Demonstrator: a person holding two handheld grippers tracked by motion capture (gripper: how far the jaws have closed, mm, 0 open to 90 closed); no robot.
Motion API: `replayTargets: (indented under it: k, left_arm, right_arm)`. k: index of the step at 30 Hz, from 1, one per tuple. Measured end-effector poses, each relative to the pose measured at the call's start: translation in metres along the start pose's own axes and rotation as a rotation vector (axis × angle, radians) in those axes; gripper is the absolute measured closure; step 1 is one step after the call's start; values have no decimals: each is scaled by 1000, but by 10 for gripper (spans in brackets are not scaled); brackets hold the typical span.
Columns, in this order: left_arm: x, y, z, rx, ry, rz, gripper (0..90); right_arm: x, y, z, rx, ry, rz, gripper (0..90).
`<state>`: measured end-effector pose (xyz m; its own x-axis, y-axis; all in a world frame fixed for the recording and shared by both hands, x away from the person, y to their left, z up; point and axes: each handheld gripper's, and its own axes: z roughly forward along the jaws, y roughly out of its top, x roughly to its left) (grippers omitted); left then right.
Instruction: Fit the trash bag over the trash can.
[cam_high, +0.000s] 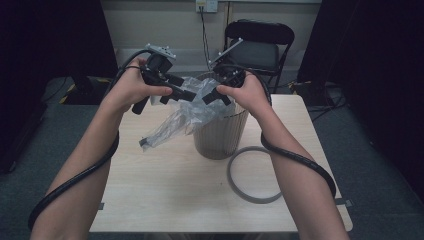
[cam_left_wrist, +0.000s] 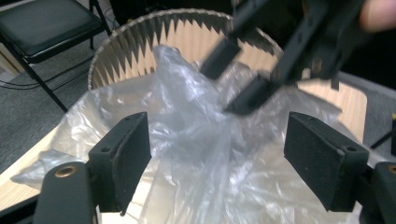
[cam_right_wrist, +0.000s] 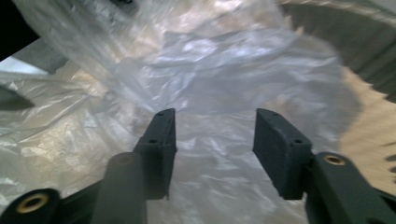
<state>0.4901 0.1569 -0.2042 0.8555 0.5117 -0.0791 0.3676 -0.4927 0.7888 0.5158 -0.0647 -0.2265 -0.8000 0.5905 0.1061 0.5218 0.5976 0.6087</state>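
Note:
A ribbed beige bin (cam_high: 220, 135) stands mid-table with a clear plastic bag (cam_high: 175, 122) draped over its left rim and hanging down to the tabletop. My left gripper (cam_high: 175, 92) hovers at the bin's left rim. In the left gripper view its jaws stand wide apart (cam_left_wrist: 217, 158), with loose bag film (cam_left_wrist: 187, 121) between them and the pads not pressing on it. My right gripper (cam_high: 217, 95) is over the bin's mouth, facing the left one. Its jaws are apart (cam_right_wrist: 212, 149) above the crumpled bag (cam_right_wrist: 210, 70), and it appears blurred in the left gripper view (cam_left_wrist: 233, 81).
A grey ring (cam_high: 240, 187) lies flat on the wooden table (cam_high: 165, 190) just right of the bin. A black folding chair (cam_high: 257, 47) stands behind the table's far edge. Each gripper's black cable loops along its forearm.

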Motion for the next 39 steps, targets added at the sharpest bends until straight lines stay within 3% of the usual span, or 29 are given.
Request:
replayTargets:
  k: [6, 8, 12, 15, 17, 20, 21, 27, 30, 33, 34, 35, 36, 37, 39]
  left_arm:
    - [3, 6, 2, -18, 34, -39, 217]
    - [6, 6, 3, -12, 66, -60, 217]
    - [7, 4, -1, -4, 81, -60, 217]
    - [6, -2, -9, 5, 84, -54, 214]
    - [7, -9, -18, 29, 118, -58, 213]
    - [8, -17, -25, 33, 121, -78, 208]
    - [8, -24, -32, 40, 127, -96, 208]
    - [8, -39, -43, 64, 143, -106, 209]
    - [8, -45, -45, 65, 120, -119, 247]
    - [8, -48, -42, 60, 91, -136, 368]
    - [9, -49, -41, 62, 69, -161, 485]
    - [9, -46, -38, 36, 73, -177, 587]
    - [9, -46, -38, 36, 73, -177, 687]
    - [9, -42, -35, 38, 88, -168, 733]
    - [8, -37, -29, 20, 69, -155, 796]
  right_arm:
    - [9, 2, 9, 31, 20, -27, 515]
    - [12, 2, 11, 49, -1, -50, 511]
    - [12, 1, 10, 54, -15, -54, 510]
    - [10, 0, 6, 49, -31, -51, 444]
    - [10, 0, 1, 35, -60, -50, 382]
    - [12, 0, -2, 37, -62, -53, 383]
    - [15, 0, -2, 53, -88, -70, 382]
    - [19, 0, -2, 53, -107, -79, 347]
    - [22, 2, -3, 42, -114, -75, 332]
    - [24, 3, -6, 40, -119, -74, 331]
    - [24, 3, -7, 32, -120, -77, 326]
    - [25, 4, -9, 17, -120, -77, 317]
    - [25, 4, -9, 17, -120, -77, 317]
    - [27, 4, -12, 4, -125, -88, 302]
    - [28, 5, -14, -15, -117, -76, 289]
